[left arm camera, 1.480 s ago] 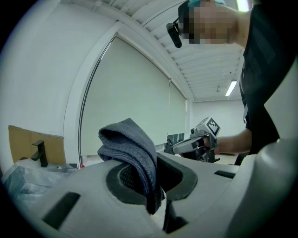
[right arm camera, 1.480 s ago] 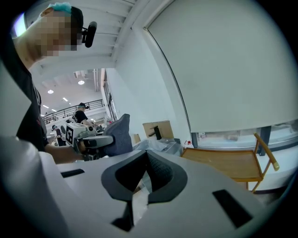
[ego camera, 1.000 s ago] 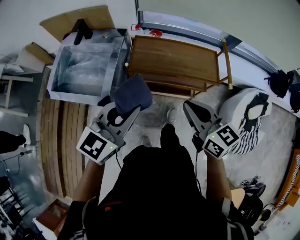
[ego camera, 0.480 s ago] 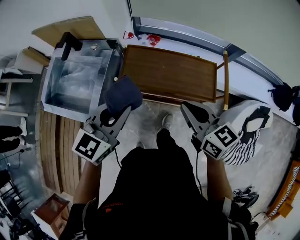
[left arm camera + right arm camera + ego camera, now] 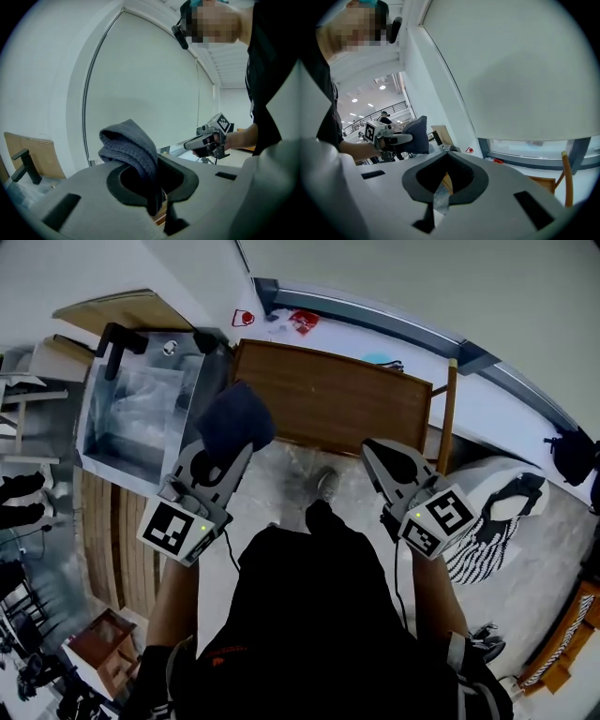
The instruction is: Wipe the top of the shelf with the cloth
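- Cloth [image 5: 236, 416]: the dark blue-grey folded cloth is bunching up out of the tips of the left claw [image 5: 225, 451], with one fold hanging down between the jaws.
- The left claw is pinching the cloth, jaws pressed onto the fabric, and a person's hand is holding it by the grip behind.
- The right claw [image 5: 382, 456] is sitting level with the left one and well apart from it, on its right; its jaws are pressed together with nothing between them.
- Just beyond both claws the wooden shelf [image 5: 328, 395] is standing against the wall. From the head view the cloth is overlapping the shelf's near left corner, though whether it is touching the wood cannot be told.
- The shelf top is lying ahead and to the right of the left claw, and ahead and to the left of the right claw.
- To the left of the left claw a silvery box [image 5: 141, 413] is resting just beside the shelf.
- To the right of the right claw a striped bundle [image 5: 487, 531] is lying on the floor.
- Between the two claws the person's shoe [image 5: 326, 486] is showing on the floor below.
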`<state>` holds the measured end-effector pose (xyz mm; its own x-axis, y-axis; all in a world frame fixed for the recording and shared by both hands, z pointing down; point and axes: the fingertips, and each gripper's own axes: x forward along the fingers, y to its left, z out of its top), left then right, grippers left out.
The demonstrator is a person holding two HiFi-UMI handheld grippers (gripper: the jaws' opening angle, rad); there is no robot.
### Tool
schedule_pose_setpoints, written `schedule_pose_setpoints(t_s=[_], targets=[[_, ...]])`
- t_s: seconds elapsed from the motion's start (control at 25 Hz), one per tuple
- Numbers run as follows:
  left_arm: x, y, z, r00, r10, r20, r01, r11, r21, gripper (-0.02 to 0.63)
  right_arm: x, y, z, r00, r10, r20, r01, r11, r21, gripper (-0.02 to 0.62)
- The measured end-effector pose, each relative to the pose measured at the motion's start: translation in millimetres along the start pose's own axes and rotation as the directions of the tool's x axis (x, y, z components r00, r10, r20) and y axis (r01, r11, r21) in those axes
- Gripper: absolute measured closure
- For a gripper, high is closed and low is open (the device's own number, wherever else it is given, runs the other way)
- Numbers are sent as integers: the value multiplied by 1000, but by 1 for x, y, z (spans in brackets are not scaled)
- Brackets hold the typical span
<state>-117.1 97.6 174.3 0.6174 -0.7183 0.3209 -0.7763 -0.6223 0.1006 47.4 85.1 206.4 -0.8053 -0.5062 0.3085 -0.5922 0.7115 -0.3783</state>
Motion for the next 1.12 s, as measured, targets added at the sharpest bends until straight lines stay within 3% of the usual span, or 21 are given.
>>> schedule_pose_setpoints(t_s=[0.44, 0.88, 1.12], targets=[[48, 2, 11, 1000, 19, -16, -19, 1000, 1, 549, -2, -57, 22, 1000, -12, 19, 13, 1000, -23, 591], [64, 19, 4, 999, 24, -41, -24, 1000, -6, 549, 7, -68, 30, 1000, -22, 19, 22, 1000, -21, 591], [67, 49, -5, 999, 0, -36, 0, 1000, -14, 549, 33, -62, 31, 999, -45, 3, 45, 999, -20, 591]])
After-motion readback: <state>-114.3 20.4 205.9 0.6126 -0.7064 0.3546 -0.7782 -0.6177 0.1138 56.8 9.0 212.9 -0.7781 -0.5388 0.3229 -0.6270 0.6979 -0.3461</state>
